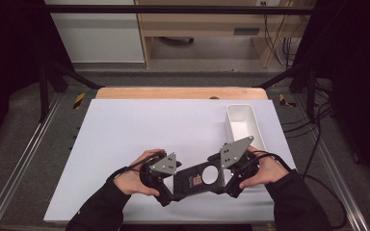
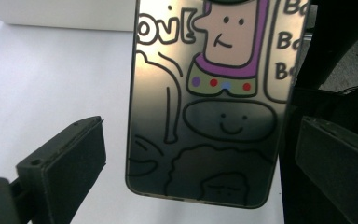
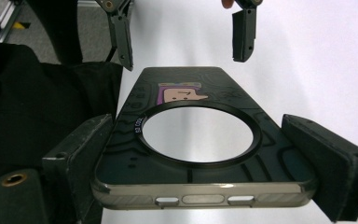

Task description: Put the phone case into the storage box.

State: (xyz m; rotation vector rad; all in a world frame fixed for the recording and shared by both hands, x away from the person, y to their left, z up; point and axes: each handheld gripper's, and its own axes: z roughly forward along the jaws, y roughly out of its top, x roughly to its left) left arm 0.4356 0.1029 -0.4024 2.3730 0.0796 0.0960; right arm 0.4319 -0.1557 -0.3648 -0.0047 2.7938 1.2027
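Phone case: lying near the near edge of the tabletop, a little right of its middle, between the two grippers; dark and see-through, with cartoon drawings and a large round ring in its back. The left gripper view is showing the drawings close up; the right gripper view is showing the ring and the slotted bottom edge.

Left gripper: being held in the person's left hand at the case's left end. Its jaws are standing apart, released; in the left gripper view the case's end is sitting between them with a gap showing on the left side, while contact on the right side cannot be told.

Right gripper: being held in the person's right hand at the case's right end. Its jaws are sitting one on each long side of the case; whether they are pressing it or merely flanking it cannot be told.

Tabletop: white sheet covering most of it, a wooden strip showing at the far edge.

White bin: standing along the right edge, beyond the right hand, long and narrow, well apart from the case.
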